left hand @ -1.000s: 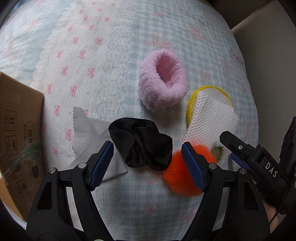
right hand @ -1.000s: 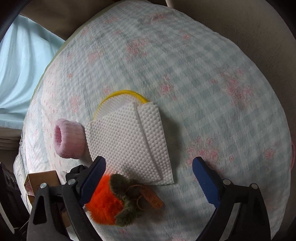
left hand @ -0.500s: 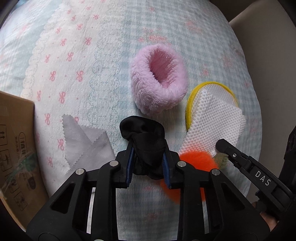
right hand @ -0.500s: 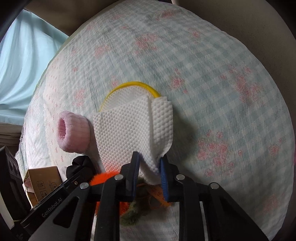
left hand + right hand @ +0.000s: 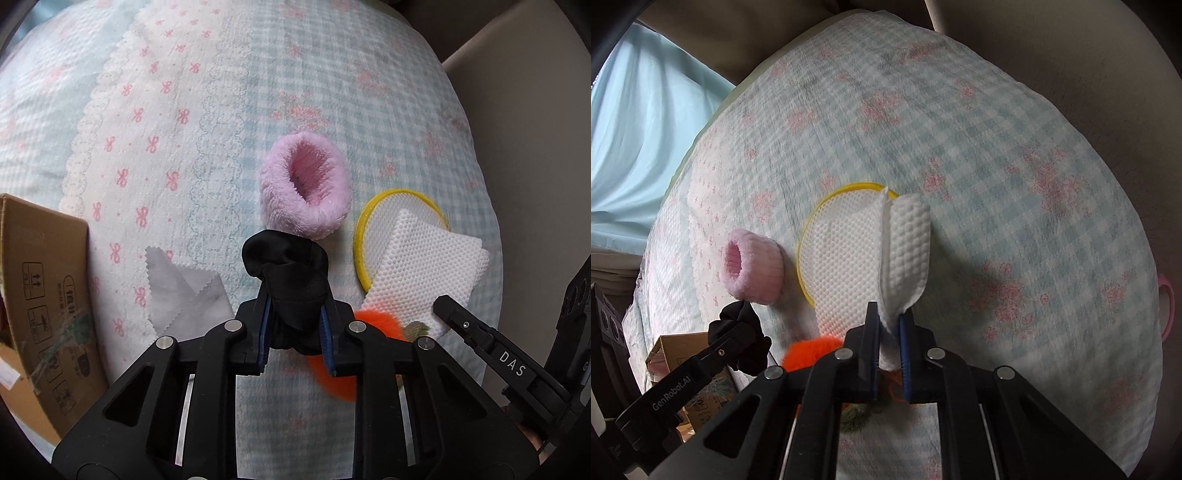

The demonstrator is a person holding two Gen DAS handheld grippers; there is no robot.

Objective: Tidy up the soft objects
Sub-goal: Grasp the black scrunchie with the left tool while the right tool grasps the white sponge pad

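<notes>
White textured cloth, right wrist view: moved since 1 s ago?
Yes. The white textured cloth lay flat over the yellow-rimmed pad; now the right gripper pinches its near edge, lifting it off the pad's right side.

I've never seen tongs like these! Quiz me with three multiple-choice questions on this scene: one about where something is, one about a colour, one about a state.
1. Where is the cardboard box? A left edge of the bed B on the pink cuff C under the white cloth
2. What colour is the scrunchie in the left gripper? A yellow B black C pink
3. The right gripper is: A open, empty B shut on the white cloth C shut on the box

Answers: 1 A, it sits left of the gripper. 2 B, dark fabric between the fingers. 3 B, the cloth is pinched.
</notes>
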